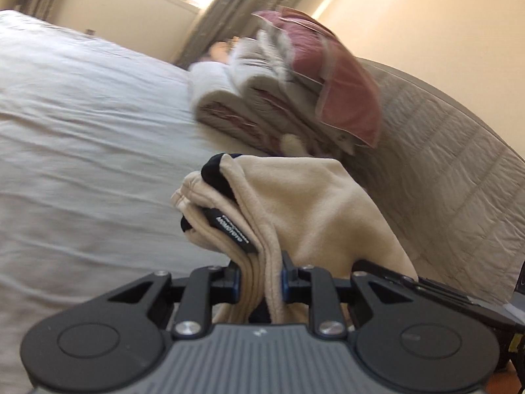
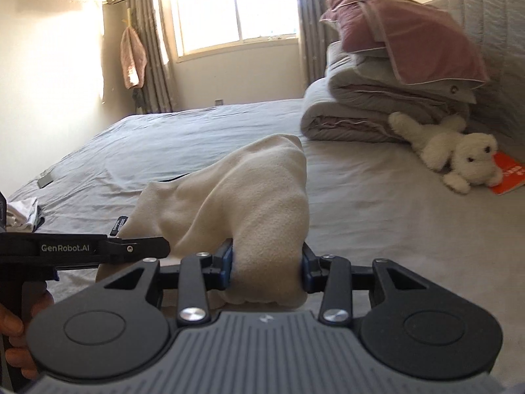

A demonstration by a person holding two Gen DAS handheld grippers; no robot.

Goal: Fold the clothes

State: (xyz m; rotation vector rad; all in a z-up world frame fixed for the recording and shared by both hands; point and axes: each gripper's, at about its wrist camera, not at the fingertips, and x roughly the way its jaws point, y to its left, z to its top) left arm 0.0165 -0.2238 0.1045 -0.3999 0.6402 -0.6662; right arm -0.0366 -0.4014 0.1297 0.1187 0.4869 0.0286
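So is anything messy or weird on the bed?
A little. The white teddy bear is flopped on its side against the folded quilts, lying partly on an orange booklet. Nothing looks spilled or broken.

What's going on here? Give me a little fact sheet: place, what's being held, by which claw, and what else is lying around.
place: bed with grey sheet, window behind
held item: cream fleece garment, bunched, lifted off the sheet
left claw: shut on the garment's folded edge
right claw: shut on a thick wad of the same garment
nearby: folded bedding stack, white plush toy, orange booklet
fold status: not yet folded
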